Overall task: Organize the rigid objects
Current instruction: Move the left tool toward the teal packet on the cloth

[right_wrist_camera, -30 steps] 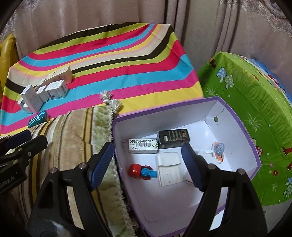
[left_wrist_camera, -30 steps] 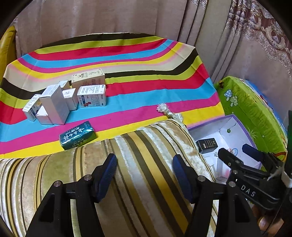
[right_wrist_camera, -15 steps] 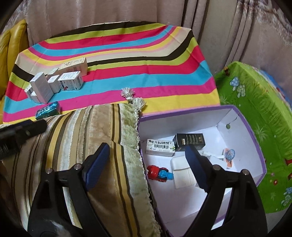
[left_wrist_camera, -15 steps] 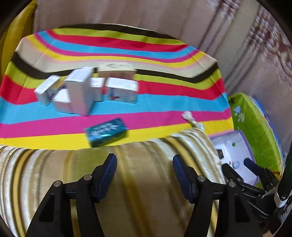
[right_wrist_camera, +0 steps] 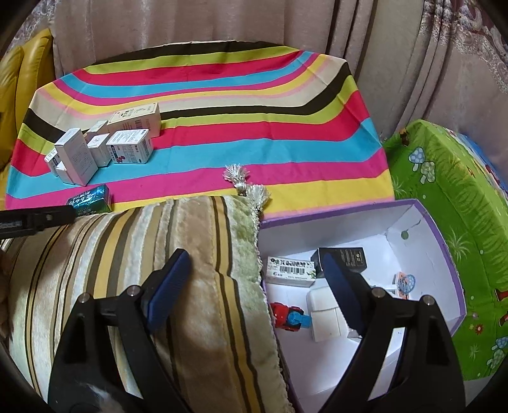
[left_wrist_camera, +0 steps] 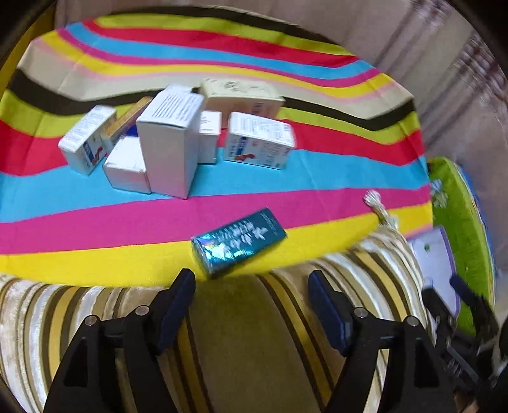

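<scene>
A shiny teal box [left_wrist_camera: 238, 243] lies on the striped cloth just ahead of my left gripper [left_wrist_camera: 250, 279]. Its jaws are opening above the striped cushion [left_wrist_camera: 254, 333] with nothing between them. Further back stands a cluster of white boxes [left_wrist_camera: 171, 143] with a beige box [left_wrist_camera: 241, 95] behind. My right gripper [right_wrist_camera: 253, 259] is open and holds nothing, straddling the cushion's edge and the purple-rimmed box [right_wrist_camera: 444, 254]. That box holds a black box [right_wrist_camera: 346, 257], a barcoded white box [right_wrist_camera: 290, 267], a red-and-blue toy [right_wrist_camera: 287, 316] and a white piece [right_wrist_camera: 324, 308].
The striped cloth [right_wrist_camera: 254, 133] covers a raised surface backed by curtains [right_wrist_camera: 222, 22]. A green patterned mat [right_wrist_camera: 444, 178] lies to the right of the purple-rimmed box. A yellow seat [right_wrist_camera: 19, 79] is at the far left. The cushion's tassels [right_wrist_camera: 241, 181] rest on the cloth.
My left gripper has swung left and closer to the boxes, so the teal box now sits just ahead of it, and its jaws have widened. My right gripper shifted left from over the box and opened wider.
</scene>
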`<state>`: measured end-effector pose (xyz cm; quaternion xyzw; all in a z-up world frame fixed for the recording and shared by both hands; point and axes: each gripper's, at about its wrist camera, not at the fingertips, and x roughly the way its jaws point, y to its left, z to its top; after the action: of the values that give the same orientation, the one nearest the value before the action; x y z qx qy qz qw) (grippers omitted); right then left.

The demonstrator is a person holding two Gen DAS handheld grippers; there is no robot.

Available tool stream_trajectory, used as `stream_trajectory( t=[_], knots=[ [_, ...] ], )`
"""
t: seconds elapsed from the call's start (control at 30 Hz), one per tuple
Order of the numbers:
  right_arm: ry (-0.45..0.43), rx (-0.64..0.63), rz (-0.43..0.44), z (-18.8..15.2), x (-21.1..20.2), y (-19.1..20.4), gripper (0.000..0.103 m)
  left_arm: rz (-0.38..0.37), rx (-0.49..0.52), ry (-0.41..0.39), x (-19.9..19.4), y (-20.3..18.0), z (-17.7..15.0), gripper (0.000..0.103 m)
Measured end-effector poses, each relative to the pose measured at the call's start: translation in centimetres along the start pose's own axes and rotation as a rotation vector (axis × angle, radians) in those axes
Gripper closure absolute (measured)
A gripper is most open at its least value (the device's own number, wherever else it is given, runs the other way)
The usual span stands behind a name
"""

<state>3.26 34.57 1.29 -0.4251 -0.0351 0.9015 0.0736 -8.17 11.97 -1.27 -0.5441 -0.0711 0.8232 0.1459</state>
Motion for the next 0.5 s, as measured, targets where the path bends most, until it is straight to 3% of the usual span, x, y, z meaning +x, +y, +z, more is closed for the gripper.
stream_trajectory(
  t=[0.13, 0.27, 0.4, 0.5],
  knots=[
    [0.001, -0.009, 0.006, 0.5, 0.7, 0.5, 0.011, 0.009, -0.156, 0.008, 1.1, 0.7, 0.9, 0.019],
    [0.000, -0.014, 0.009, 1.0, 1.2, 0.9, 0.010, 0.066, -0.240, 0.012, 2.1, 0.3, 1.6, 0.017],
    [0.002, -0.021, 0.012, 1.4, 1.5, 1.0, 0.010, 0.151, -0.275, 0.049, 3.9, -0.1, 2.4, 0.017],
    [0.008, -0.019, 0.019, 1.8, 1.9, 1.1, 0.010, 0.183, -0.230, 0.055, 4.7, -0.8, 2.6, 0.017]
  ],
)
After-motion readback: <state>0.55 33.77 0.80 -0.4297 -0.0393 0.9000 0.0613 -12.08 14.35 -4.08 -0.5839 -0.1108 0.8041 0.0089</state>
